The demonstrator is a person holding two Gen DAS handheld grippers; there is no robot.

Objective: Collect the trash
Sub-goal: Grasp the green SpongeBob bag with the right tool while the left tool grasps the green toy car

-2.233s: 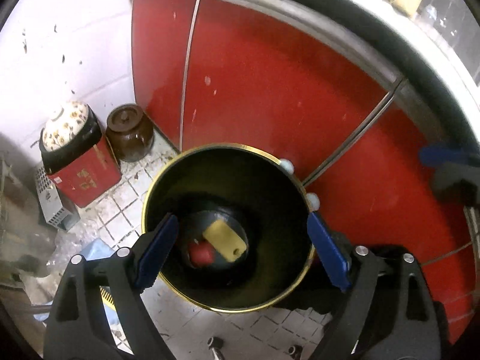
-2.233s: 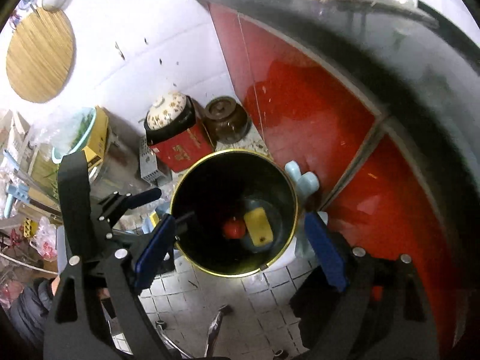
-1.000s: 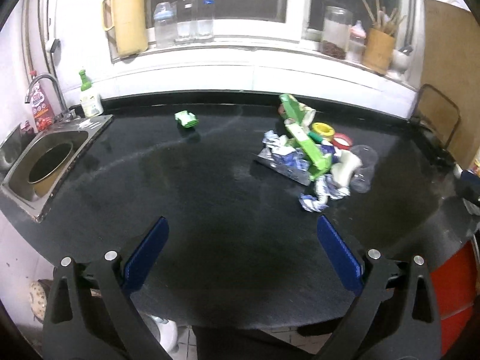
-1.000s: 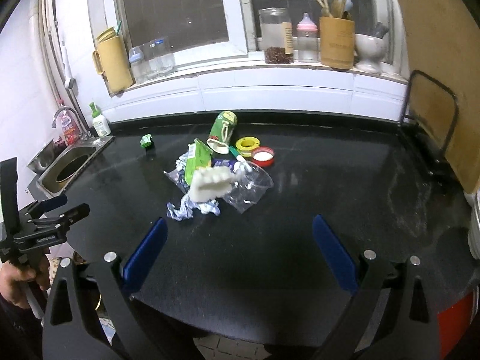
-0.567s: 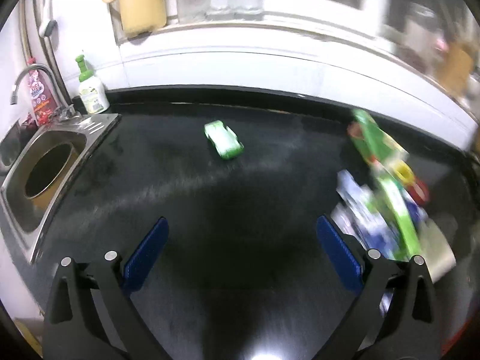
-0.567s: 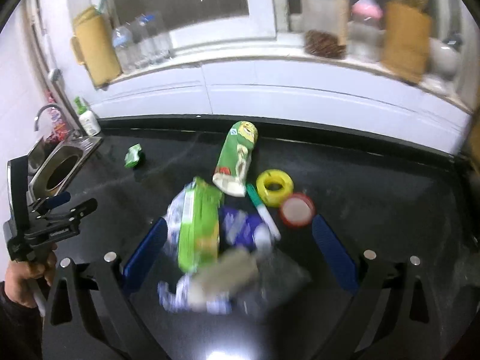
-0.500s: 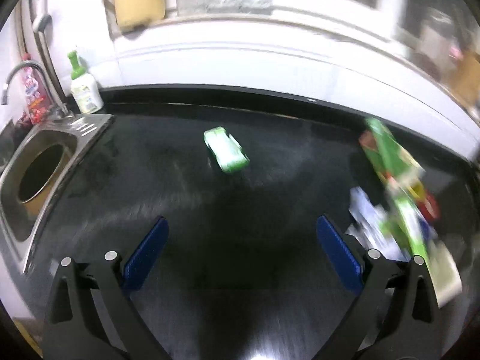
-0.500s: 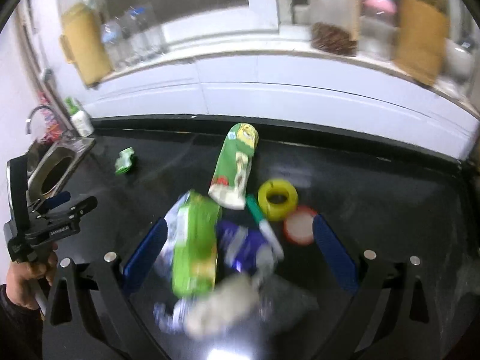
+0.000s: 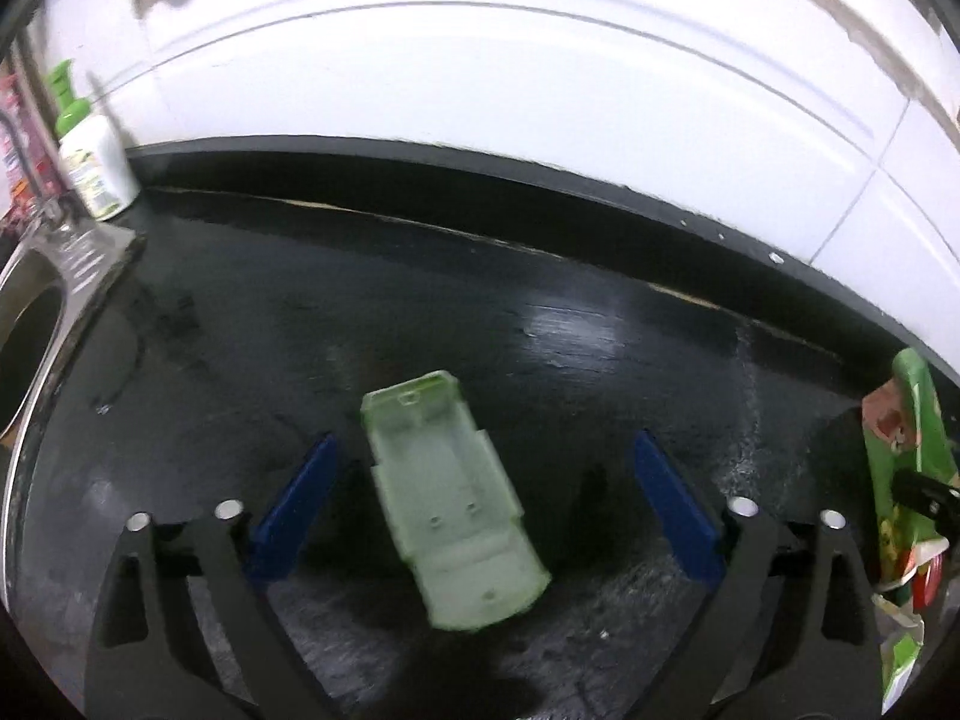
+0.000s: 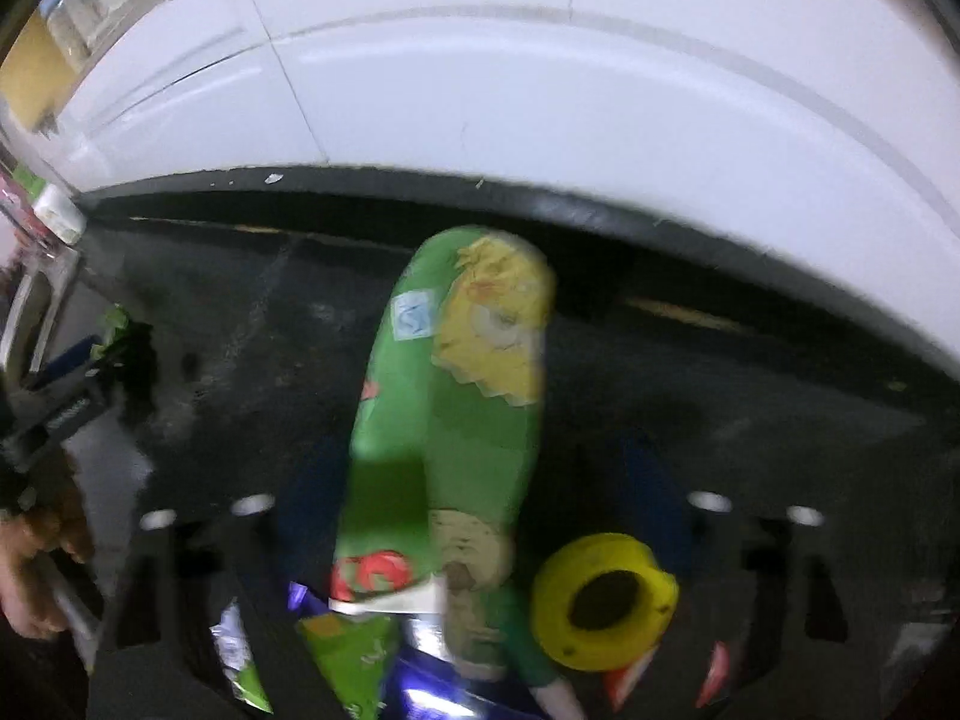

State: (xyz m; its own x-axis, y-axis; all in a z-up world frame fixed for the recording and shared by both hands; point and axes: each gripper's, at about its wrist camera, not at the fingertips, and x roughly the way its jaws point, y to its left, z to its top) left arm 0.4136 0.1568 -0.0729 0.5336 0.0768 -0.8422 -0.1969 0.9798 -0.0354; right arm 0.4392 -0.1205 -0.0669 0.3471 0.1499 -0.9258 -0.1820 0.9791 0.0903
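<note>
A pale green plastic toy-car shell (image 9: 450,498) lies on the black counter (image 9: 540,324), between the open blue pads of my left gripper (image 9: 480,510), apart from both. In the right wrist view a green and yellow snack bag (image 10: 450,408) lies between the wide-open, blurred fingers of my right gripper (image 10: 474,516), which hold nothing. Below it lie a smaller green wrapper (image 10: 354,654), blue foil (image 10: 420,678) and a yellow tape roll (image 10: 603,603). The snack bag also shows at the right edge of the left wrist view (image 9: 906,450).
A white tiled wall (image 9: 480,60) rises behind the counter. A steel sink (image 9: 30,324) and a green-capped soap bottle (image 9: 90,150) are at the far left. The left gripper and hand show at the left of the right wrist view (image 10: 54,420).
Both grippers swung up from the bin on the floor to the counter, then dropped close: the left around the green toy shell, the right over the snack bag. Both stayed open.
</note>
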